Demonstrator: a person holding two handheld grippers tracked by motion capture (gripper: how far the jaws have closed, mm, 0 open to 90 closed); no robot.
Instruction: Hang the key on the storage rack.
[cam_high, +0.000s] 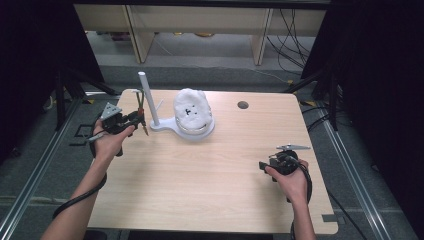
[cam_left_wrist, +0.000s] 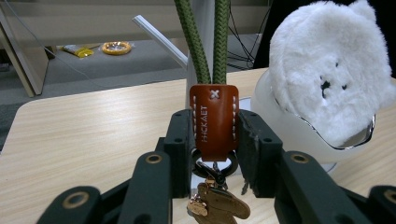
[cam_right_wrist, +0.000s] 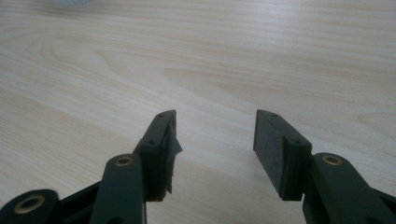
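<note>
My left gripper (cam_left_wrist: 214, 135) is shut on a brown leather keychain tab (cam_left_wrist: 214, 119) stamped with letters. Two green braided cords (cam_left_wrist: 205, 42) run up from the tab, and a metal clasp with a tan charm (cam_left_wrist: 217, 203) dangles below it. In the high view the left gripper (cam_high: 136, 118) holds the keychain (cam_high: 142, 107) beside the white post (cam_high: 148, 97) of a white stand (cam_high: 170, 125). A fluffy white plush bear face (cam_high: 191, 109) rests on the stand's round base (cam_left_wrist: 289, 130). My right gripper (cam_right_wrist: 215, 144) stands open over bare wood, at the table's right (cam_high: 267, 165).
The wooden table (cam_high: 210, 175) has a round cable hole (cam_high: 243, 105) at the back right. Beyond the far edge stand pale shelf legs (cam_high: 134, 30) and loose cables (cam_high: 292, 35) on the floor. A yellow ring (cam_left_wrist: 116, 47) lies on the floor behind.
</note>
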